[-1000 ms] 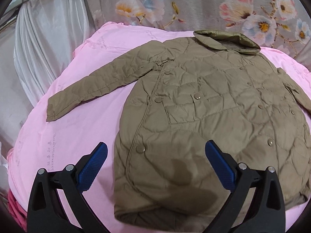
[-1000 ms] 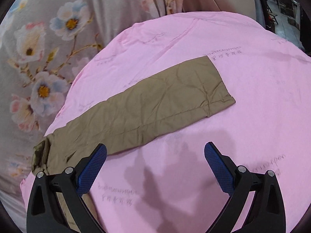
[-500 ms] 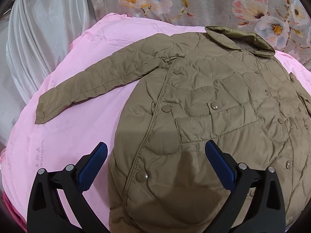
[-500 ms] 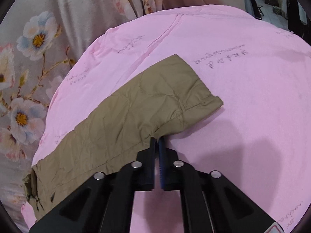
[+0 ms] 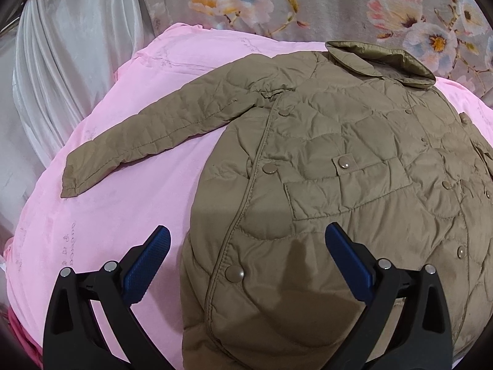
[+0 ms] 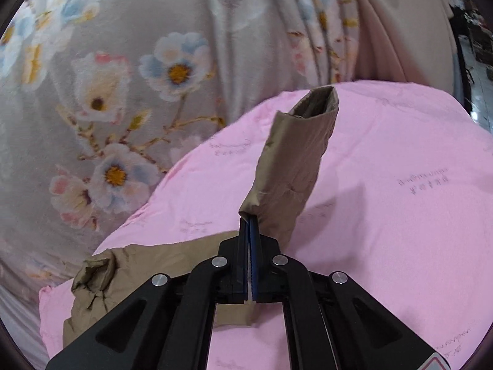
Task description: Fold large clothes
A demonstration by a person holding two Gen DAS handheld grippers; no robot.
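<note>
A khaki quilted jacket (image 5: 354, 191) lies face up and spread flat on a pink bed sheet (image 5: 123, 215). Its one sleeve (image 5: 160, 141) stretches out to the left, and its collar (image 5: 379, 58) is at the far side. My left gripper (image 5: 246, 252) is open and empty, hovering over the jacket's lower front edge. My right gripper (image 6: 249, 219) is shut on the jacket's other sleeve (image 6: 292, 166) and holds it lifted off the sheet (image 6: 385, 215), cuff end pointing up. The rest of that sleeve (image 6: 154, 262) lies on the bed below.
A floral curtain (image 5: 308, 6) hangs behind the bed and also shows in the right wrist view (image 6: 123, 77). A white sheer drape (image 5: 61, 61) hangs at the left. The bed's left edge drops off near a dark pink cloth (image 5: 21, 333).
My right gripper closed on the flat-lying sleeve and has lifted it upright off the sheet. My left gripper moved forward over the jacket and stayed open.
</note>
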